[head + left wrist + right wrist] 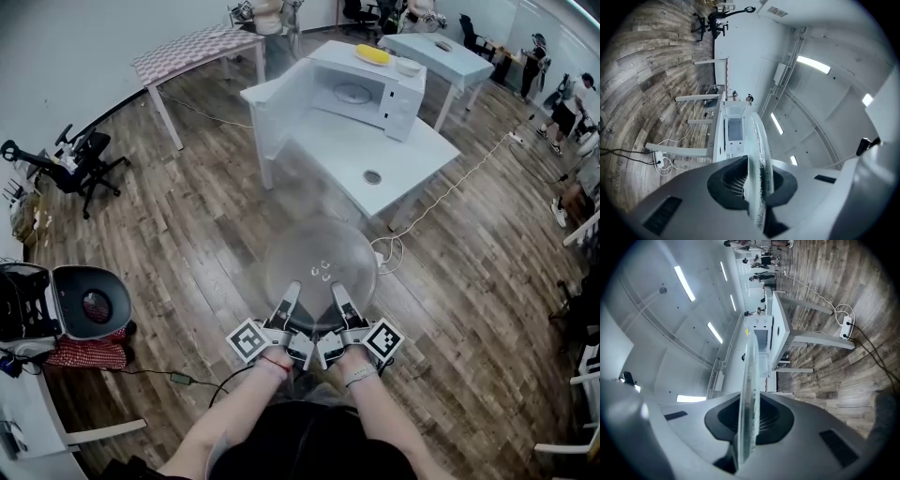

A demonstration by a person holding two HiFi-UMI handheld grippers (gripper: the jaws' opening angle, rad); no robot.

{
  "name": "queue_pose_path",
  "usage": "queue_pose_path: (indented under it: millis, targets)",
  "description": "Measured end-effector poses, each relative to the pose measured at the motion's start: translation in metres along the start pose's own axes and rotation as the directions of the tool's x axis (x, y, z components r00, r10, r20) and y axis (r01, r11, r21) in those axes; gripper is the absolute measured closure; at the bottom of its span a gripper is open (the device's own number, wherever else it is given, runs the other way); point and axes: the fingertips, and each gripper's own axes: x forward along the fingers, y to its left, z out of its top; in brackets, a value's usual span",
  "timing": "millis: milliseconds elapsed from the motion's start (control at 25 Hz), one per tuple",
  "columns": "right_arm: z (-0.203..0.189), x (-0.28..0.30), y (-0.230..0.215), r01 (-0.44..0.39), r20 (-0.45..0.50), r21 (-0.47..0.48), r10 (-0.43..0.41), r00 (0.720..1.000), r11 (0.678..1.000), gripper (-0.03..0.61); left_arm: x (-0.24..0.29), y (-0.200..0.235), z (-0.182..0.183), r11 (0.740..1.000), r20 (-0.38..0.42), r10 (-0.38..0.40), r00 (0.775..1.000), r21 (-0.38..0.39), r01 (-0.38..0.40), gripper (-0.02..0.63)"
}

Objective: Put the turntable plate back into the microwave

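A round clear glass turntable plate (319, 264) hangs level over the wooden floor, held at its near rim by both grippers. My left gripper (289, 302) and right gripper (339, 300) sit side by side, each shut on the plate's edge. In the left gripper view the plate (758, 159) shows edge-on between the jaws of the left gripper (757, 183); in the right gripper view the plate (750, 394) likewise stands between the jaws of the right gripper (746, 427). The white microwave (361, 89) stands ahead on a white table (389, 159), its door (277, 108) swung open to the left.
A small round roller piece (372, 176) lies on the white table in front of the microwave. A yellow object (372, 53) rests on the microwave's top. A power strip and cable (386, 248) lie on the floor. An office chair (80, 164) stands left; several people are at the far right.
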Motion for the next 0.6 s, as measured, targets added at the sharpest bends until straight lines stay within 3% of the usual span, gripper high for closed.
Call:
queue_pose_path:
  millis: [600]
  targets:
    - [0.077,0.095,-0.025,0.05,0.105,0.0,-0.05,0.993,0.999,0.537,0.126,0.041,0.034,0.998,-0.121,0.026,0.992,-0.058,-0.033,0.581]
